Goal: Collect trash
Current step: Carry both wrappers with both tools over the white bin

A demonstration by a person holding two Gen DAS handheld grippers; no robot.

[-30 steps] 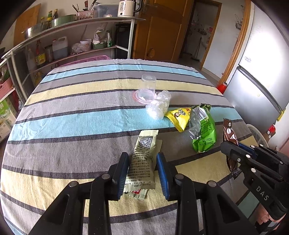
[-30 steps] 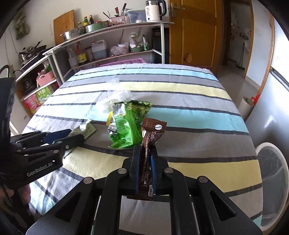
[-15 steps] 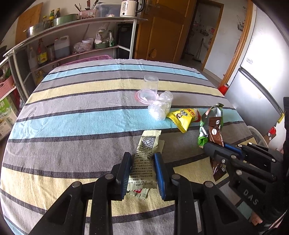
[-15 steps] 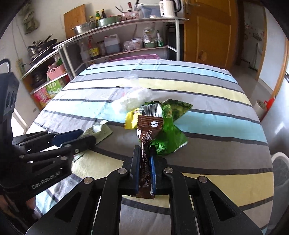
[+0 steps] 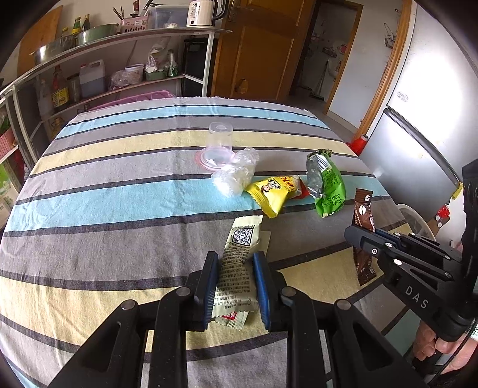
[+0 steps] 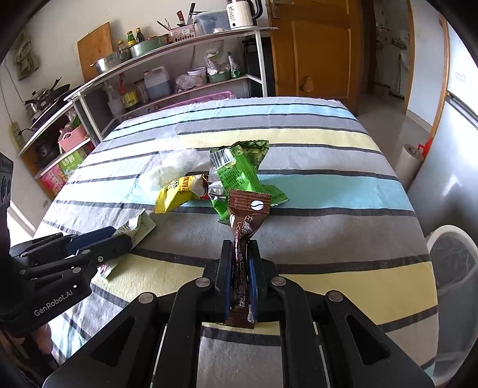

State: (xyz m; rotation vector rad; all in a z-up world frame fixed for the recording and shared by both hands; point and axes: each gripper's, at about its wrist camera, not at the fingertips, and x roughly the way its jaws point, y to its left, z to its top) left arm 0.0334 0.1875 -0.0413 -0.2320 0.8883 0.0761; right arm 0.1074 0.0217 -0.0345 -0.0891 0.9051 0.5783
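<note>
Clamping a brown sachet (image 6: 242, 244), right tongs (image 6: 239, 262) hide the cup (image 5: 220, 138); left tongs (image 5: 234, 286) pinch a beige wrapper (image 5: 239, 268).

1. We see bright, even daylight, sharp focus
2. We note soft shadows under the wrappers (image 5: 327, 185) on the cloth (image 5: 119, 203)
3. We see fisheye bending and dark corners; the fridge (image 5: 418, 125) glares pale

Home kitchen/dining rm. Metal shelf rack (image 6: 167, 50) w/ sauce bottles (image 6: 127, 92), oil jug (image 6: 156, 79), steel bowls (image 6: 109, 61), cutting board (image 6: 94, 49), electric kettle (image 6: 240, 13). Fridge (image 5: 418, 125) on one side, wooden door (image 6: 313, 50), striped cloth over tabletop (image 5: 119, 191).
</note>
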